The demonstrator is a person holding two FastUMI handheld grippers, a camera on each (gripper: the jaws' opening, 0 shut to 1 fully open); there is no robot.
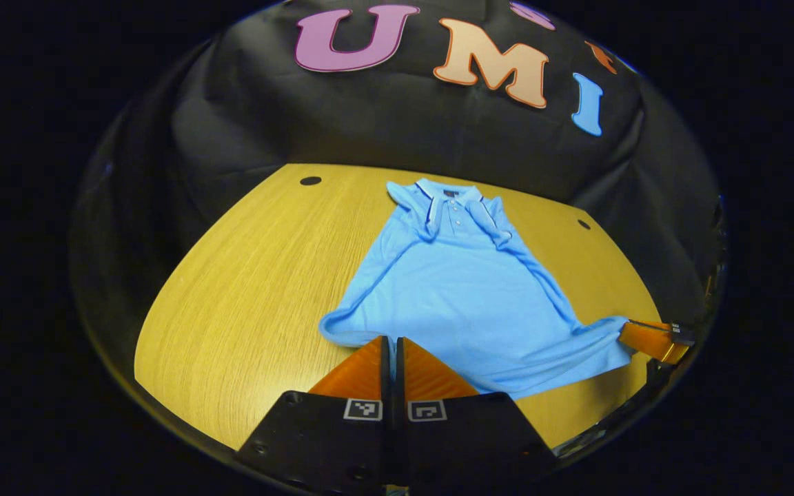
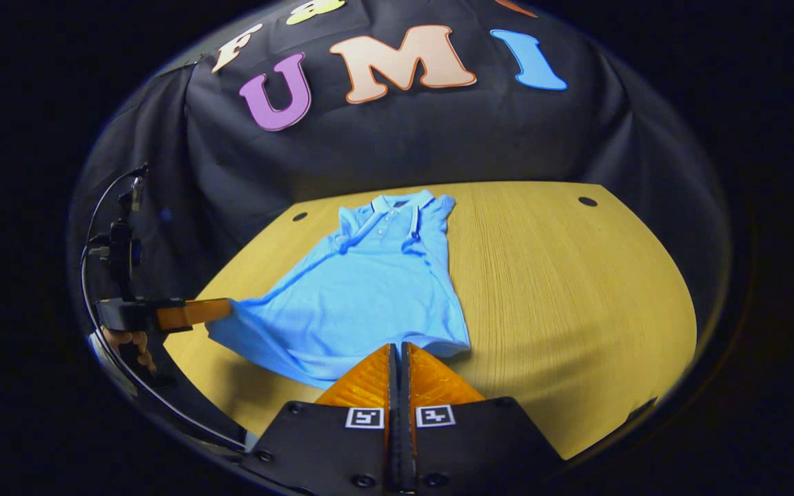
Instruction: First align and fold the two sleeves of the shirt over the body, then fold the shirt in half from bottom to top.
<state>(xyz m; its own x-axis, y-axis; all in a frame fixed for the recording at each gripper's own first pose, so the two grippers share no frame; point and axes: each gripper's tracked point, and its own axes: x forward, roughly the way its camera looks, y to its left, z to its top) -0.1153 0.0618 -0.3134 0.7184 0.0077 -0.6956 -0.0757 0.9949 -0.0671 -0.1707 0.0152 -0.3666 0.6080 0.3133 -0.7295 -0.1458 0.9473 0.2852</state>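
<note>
A light blue polo shirt [image 1: 452,289] lies face up on the wooden table [image 1: 245,289], collar at the far side, both short sleeves folded in over the chest. My left gripper [image 1: 391,341] is shut on the near left corner of the hem. My right gripper [image 2: 397,348] is shut on the other hem corner of the shirt [image 2: 362,289]. The hem stands slightly off the table between them, with shadow under it. In the left gripper view the right gripper [image 1: 628,331] pinches the far corner; in the right gripper view the left gripper [image 2: 225,308] does likewise.
Small dark holes [image 1: 310,180] [image 2: 587,201] sit near the table's back corners. Bare wood [image 2: 576,289] spreads to the right of the shirt. A hand [image 2: 131,341] and a cable [image 2: 94,227] show behind the left gripper. The black cloth wall stands close behind the table.
</note>
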